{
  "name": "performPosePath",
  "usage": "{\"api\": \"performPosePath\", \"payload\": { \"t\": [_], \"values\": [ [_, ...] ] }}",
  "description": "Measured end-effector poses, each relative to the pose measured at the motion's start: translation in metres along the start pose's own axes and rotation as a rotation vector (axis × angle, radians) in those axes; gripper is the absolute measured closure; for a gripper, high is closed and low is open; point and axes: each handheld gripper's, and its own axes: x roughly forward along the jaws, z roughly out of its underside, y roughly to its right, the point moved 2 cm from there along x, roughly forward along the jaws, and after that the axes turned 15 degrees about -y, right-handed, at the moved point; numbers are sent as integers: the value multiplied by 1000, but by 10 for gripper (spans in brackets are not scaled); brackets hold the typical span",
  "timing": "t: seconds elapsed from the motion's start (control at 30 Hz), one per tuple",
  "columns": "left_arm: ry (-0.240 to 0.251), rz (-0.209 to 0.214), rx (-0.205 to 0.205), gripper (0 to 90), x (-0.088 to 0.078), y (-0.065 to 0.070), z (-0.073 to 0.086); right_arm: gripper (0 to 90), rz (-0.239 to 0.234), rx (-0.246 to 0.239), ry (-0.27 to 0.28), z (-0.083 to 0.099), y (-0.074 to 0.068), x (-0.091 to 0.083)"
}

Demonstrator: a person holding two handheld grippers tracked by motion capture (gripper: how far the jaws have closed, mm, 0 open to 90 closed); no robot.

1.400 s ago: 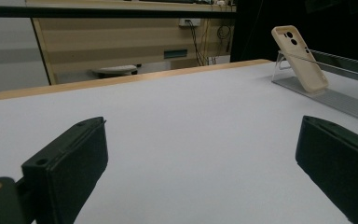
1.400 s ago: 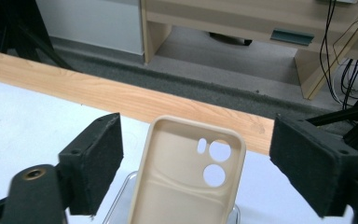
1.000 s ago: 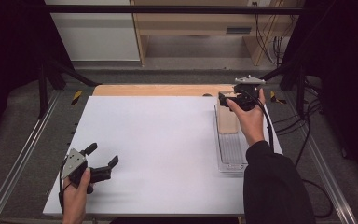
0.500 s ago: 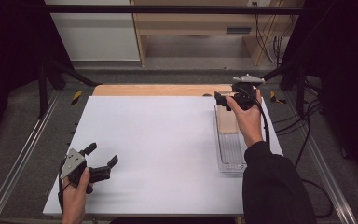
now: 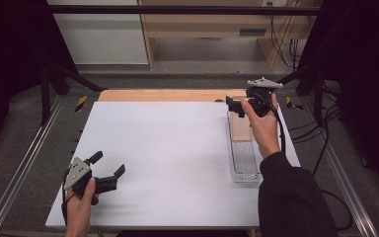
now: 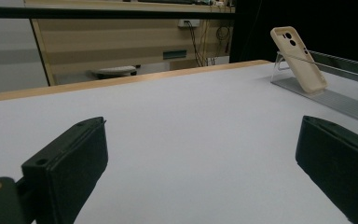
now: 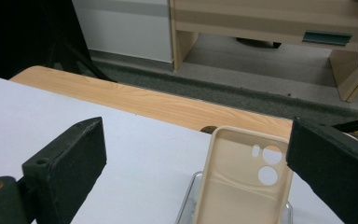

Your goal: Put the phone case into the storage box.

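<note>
A beige phone case (image 5: 240, 127) leans upright at the far end of a clear plastic stand (image 5: 245, 163) on the right of the white table. Its inner side and camera holes face my right gripper (image 5: 233, 106), which hovers open just above its top edge. In the right gripper view the phone case (image 7: 244, 179) stands between the spread jaws, untouched. My left gripper (image 5: 109, 164) is open near the front left corner with nothing in it. The left gripper view has the phone case (image 6: 298, 58) far off on the clear stand (image 6: 335, 100).
The white table top (image 5: 168, 148) spreads wide between the two grippers. A wooden strip (image 5: 163, 95) runs along its far edge. Metal rails (image 5: 24, 163) flank both sides, and cables (image 5: 325, 133) trail off to the right.
My right gripper has drifted slightly to the left above the case. The left gripper has stayed where it was.
</note>
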Motion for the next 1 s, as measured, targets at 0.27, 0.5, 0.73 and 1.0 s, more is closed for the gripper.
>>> {"api": "performPosePath", "payload": {
  "t": [0.27,0.5,0.73,1.0],
  "values": [
    [-6,1,5,20,1,0,0,53,-1,-6,2,0,-4,-7],
    [-1,2,0,20,0,0,0,52,-13,-15,0,1,-8,-13],
    [-2,-1,1,20,-1,0,0,51,-32,-20,15,1,-12,-19],
    [4,-3,-3,19,-2,-2,0,53,-43,-12,28,4,-12,-23]
  ]
}}
